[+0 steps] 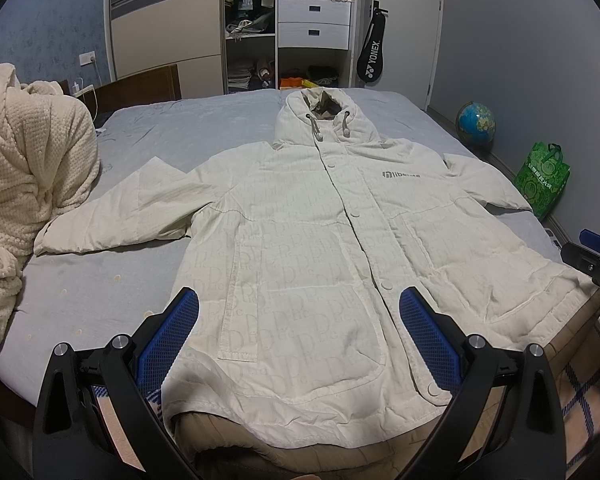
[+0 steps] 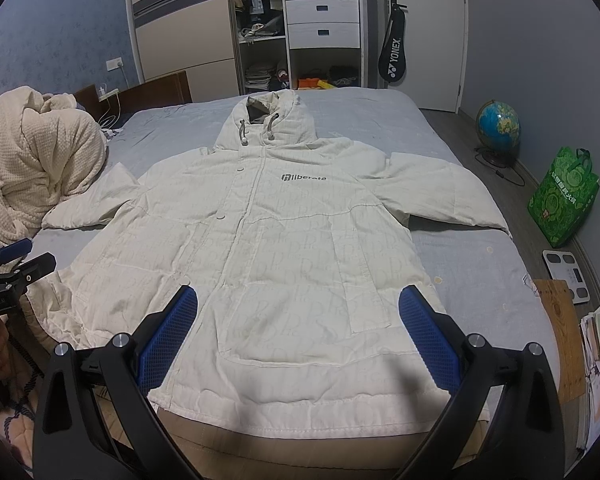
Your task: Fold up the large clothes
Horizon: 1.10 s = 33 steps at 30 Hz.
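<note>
- A cream hooded jacket (image 1: 324, 240) (image 2: 284, 248) lies face up and spread flat on the bed (image 1: 100, 292) (image 2: 480, 264), hood at the far end, hem at the near edge, where it slightly overhangs.
- Both sleeves stretch out sideways; the left one ends beside a heap of cream waffle-knit blanket (image 1: 24, 184) (image 2: 40, 160), the right one reaches toward the bed's right edge.
- Its front is snapped shut down the middle, with a dark printed logo (image 1: 400, 175) (image 2: 303, 178) on the chest and two drawstrings hanging from the hood opening.
- The left gripper (image 1: 299, 312) hovers above the near hem, blue-padded fingers spread wide apart, nothing between them.
- The right gripper (image 2: 298, 312) hovers likewise over the hem's right part, fingers wide apart and holding nothing.
- Each gripper shows at the other view's edge: the right at the right of the left wrist view, the left at the left of the right wrist view.
- Beyond the bed stand an open wardrobe (image 1: 252, 28) (image 2: 260, 28) and white drawers (image 1: 313, 20) (image 2: 322, 20); a black racket bag (image 1: 370, 56) (image 2: 392, 56) hangs on the door.
- On the floor to the right sit a globe (image 1: 475, 122) (image 2: 497, 122) and a green bag (image 1: 542, 178) (image 2: 564, 196).
</note>
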{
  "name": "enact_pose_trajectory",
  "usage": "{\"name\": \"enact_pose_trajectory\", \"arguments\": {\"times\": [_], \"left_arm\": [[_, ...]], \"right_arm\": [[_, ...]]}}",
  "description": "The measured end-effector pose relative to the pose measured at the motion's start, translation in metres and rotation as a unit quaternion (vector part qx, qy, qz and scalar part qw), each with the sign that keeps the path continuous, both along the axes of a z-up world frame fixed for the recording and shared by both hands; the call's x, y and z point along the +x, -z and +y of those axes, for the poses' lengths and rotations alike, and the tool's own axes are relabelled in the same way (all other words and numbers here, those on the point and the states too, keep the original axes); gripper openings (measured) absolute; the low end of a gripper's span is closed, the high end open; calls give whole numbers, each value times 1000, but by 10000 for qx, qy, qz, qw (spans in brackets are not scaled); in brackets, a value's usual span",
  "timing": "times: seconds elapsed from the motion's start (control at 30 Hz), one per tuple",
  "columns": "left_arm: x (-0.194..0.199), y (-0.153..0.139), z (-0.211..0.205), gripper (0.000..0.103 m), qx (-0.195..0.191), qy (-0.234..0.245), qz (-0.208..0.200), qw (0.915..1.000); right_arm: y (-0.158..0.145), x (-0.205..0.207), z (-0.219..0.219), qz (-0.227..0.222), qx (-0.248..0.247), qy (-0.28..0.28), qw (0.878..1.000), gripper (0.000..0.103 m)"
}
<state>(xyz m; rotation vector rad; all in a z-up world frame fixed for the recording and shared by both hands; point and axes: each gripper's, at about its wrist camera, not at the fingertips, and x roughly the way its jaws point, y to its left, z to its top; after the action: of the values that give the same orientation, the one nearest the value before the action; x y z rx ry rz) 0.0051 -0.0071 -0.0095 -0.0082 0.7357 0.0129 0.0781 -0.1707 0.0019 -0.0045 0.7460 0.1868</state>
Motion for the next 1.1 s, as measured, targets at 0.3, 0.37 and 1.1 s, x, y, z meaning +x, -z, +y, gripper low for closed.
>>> {"name": "enact_pose_trajectory", "arguments": {"times": [0.3, 0.37, 1.1], "left_arm": [[0, 0, 0, 97, 0, 2, 3, 10000], [0, 0, 0, 97, -1, 5, 2, 10000], [73, 5, -4, 97, -388, 322, 588, 9970]], "right_arm": [[0, 0, 0, -2, 18, 5, 10000, 97], [-1, 0, 1, -7, 32, 6, 10000, 97], [-7, 89, -78, 685, 651, 249, 9952, 97]]}}
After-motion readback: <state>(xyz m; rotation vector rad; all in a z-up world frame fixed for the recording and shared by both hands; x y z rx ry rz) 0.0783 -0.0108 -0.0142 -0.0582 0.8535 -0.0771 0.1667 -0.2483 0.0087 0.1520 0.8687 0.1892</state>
